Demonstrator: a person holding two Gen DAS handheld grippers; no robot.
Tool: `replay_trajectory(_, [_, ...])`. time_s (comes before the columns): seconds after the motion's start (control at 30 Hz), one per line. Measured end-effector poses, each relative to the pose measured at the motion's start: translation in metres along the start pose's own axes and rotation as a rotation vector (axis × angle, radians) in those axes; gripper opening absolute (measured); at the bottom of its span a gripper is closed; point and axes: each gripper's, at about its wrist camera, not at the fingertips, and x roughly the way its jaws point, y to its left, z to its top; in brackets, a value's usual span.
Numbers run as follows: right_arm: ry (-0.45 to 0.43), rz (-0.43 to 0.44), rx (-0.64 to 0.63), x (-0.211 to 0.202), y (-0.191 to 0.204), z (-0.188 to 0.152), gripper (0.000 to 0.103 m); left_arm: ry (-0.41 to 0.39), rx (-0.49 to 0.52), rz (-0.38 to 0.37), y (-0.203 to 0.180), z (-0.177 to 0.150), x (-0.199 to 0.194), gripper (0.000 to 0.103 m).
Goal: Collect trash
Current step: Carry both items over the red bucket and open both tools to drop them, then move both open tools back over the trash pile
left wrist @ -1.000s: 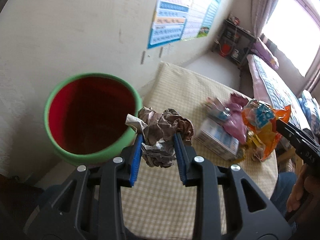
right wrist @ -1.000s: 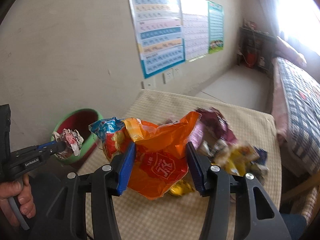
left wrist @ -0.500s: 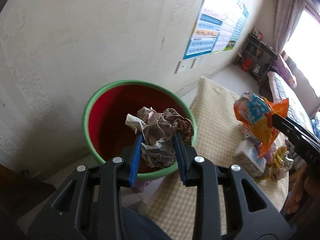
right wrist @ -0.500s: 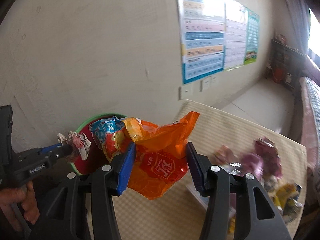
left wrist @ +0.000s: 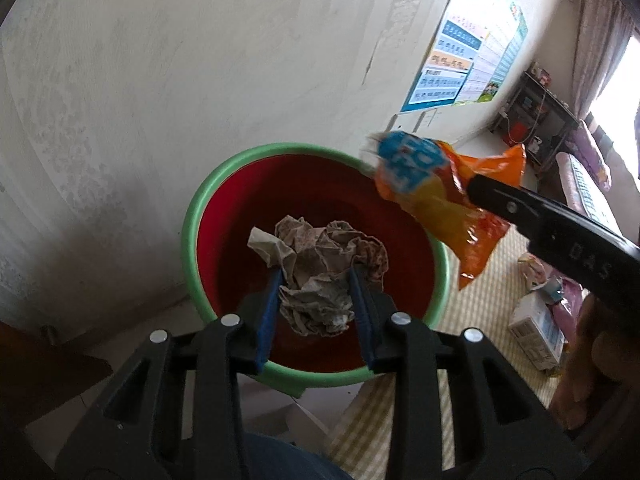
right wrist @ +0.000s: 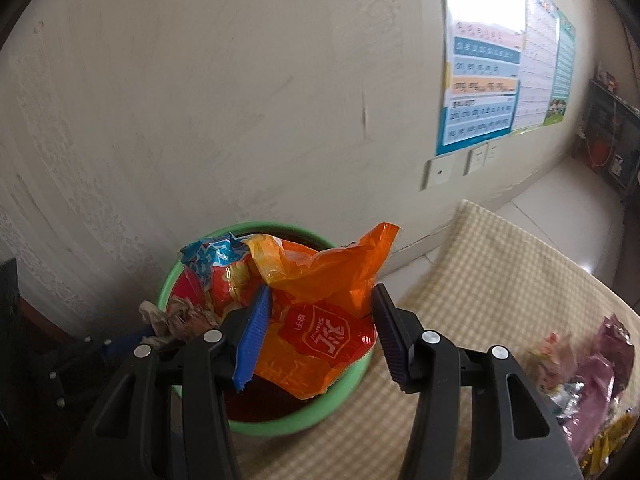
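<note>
Crumpled paper (left wrist: 320, 276), greyish-brown, creased and matte with reddish blotches, sits pinched between the blue ribbed pads of the left gripper (left wrist: 316, 300), whose black plastic jaws are closed on it; directly beyond and beneath those fingertips lies the round bin (left wrist: 192, 240), smooth plastic with a thick green rim and a dark red inside, so the wad hangs over its open mouth; the bin's floor is shadowed and its contents cannot be made out; to the right of the left claw, the right gripper (right wrist: 320, 320) clamps a glossy orange snack bag (right wrist: 320, 312), crinkly film with a blue-printed corner and a red label, its blue left pad pressed into the wrapper while its right pad meets the film at the bag's edge; the bag hangs over the bin's near rim, hiding much of the opening in the right wrist view; further right of the right claw, a table (right wrist: 500, 264) covered in checked beige cloth carries a heap of remaining wrappers (right wrist: 600, 368), purple and yellow foil, blurred and cut off by the frame edge; a small white carton (left wrist: 538, 330) lies there too, half hidden behind the person's hand; a pale plaster wall (right wrist: 200, 100) stands behind the bin, bearing a shiny poster (right wrist: 484, 92) too blurred to read.
</note>
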Motion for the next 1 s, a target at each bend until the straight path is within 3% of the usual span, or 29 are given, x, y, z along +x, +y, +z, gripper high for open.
replay_trajectory(0.1, [0.018,0.004,-0.005,0.011,0.006,0.003,0.051,0.009,-0.011,0.011,0.005,0.001,0.005,0.035])
replay_trajectory(0.17, [0.03,0.006,-0.008,0.019,0.009,0.004,0.053,0.017,-0.017,0.014,0.008,0.001,0.007,0.042])
replay_trajectory(0.2, [0.038,0.009,-0.008,0.023,0.01,0.005,0.053,0.023,-0.025,0.013,0.011,0.001,0.008,0.052])
replay_trajectory(0.33, [0.055,0.014,-0.022,0.031,0.015,0.007,0.071,0.003,-0.03,0.019,0.014,-0.002,0.002,0.076])
replay_trajectory(0.53, [0.036,0.0,-0.024,0.02,0.009,0.002,0.085,-0.016,-0.024,0.026,0.015,-0.009,-0.01,0.093])
replay_trajectory(0.7, [0.028,-0.013,0.014,-0.003,-0.015,-0.01,0.094,-0.038,-0.001,0.024,0.002,-0.014,-0.022,0.097])
replay_trajectory(1.0, [0.018,-0.052,0.095,-0.052,-0.067,-0.044,0.094,-0.048,0.071,-0.038,-0.046,-0.019,-0.037,0.097])
